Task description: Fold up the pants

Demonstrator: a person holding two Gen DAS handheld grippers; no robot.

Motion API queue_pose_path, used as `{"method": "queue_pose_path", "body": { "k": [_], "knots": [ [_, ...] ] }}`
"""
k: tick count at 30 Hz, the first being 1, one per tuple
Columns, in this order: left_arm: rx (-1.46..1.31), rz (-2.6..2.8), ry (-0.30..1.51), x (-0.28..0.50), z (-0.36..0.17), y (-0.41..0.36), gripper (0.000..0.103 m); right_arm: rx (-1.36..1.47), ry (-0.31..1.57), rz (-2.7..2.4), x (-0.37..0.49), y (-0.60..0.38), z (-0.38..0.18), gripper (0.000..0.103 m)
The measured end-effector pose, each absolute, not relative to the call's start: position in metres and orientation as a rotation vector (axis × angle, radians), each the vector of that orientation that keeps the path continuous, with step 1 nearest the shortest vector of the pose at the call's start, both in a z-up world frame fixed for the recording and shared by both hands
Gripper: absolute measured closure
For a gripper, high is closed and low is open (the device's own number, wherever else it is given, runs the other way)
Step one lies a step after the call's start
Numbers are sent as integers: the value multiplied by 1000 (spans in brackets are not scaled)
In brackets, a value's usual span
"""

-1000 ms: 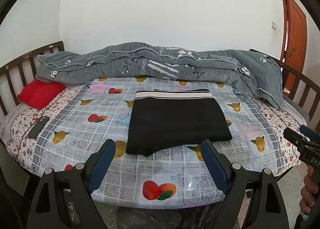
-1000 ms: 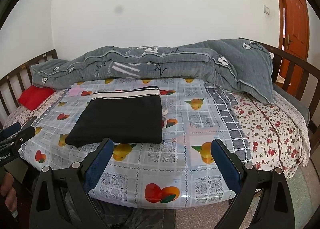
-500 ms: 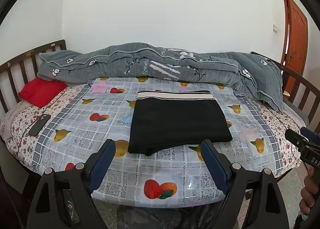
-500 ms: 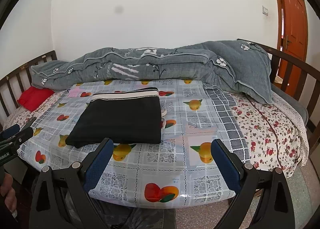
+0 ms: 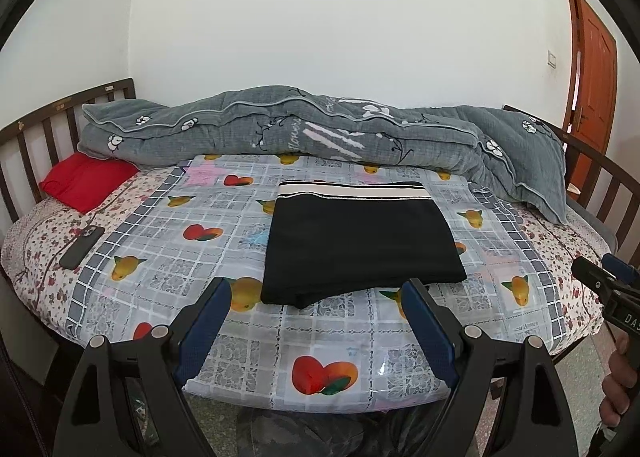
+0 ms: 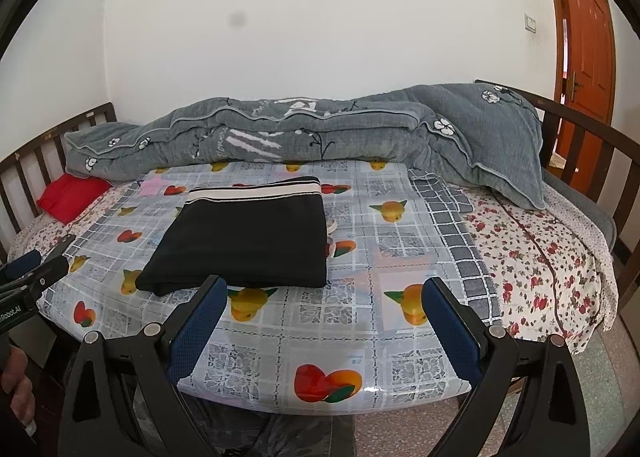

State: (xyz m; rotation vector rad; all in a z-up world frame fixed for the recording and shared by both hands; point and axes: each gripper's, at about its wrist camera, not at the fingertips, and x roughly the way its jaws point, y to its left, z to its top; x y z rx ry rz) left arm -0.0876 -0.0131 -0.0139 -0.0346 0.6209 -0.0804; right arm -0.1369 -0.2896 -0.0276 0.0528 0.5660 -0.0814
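The black pants (image 5: 360,241) lie folded into a flat rectangle on the fruit-print plastic sheet (image 5: 168,241), their white-striped waistband at the far edge. In the left wrist view my left gripper (image 5: 316,293) hangs open just off the bed's near edge, in front of the fold's near edge and with nothing between its blue pads. My right gripper (image 6: 325,289) is likewise open and empty, a little to the right of the pants (image 6: 248,241). Each gripper shows at the other view's side: the right gripper (image 5: 600,277) and the left gripper (image 6: 40,269), each in a person's hand.
A rolled grey quilt (image 5: 320,137) runs along the back of the bed. A red pillow (image 5: 88,185) and a dark phone (image 5: 82,247) lie at the left. Wooden rails (image 6: 580,145) border both sides, and an orange door (image 6: 584,49) stands at the right.
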Motion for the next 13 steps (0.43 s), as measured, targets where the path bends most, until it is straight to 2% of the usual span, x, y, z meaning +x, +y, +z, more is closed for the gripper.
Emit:
{"method": "queue_pose_path", "body": {
  "k": [13],
  "knots": [
    [-31, -86, 627, -89, -15, -11, 17, 44, 549, -82, -142, -279, -23, 7]
  ]
}}
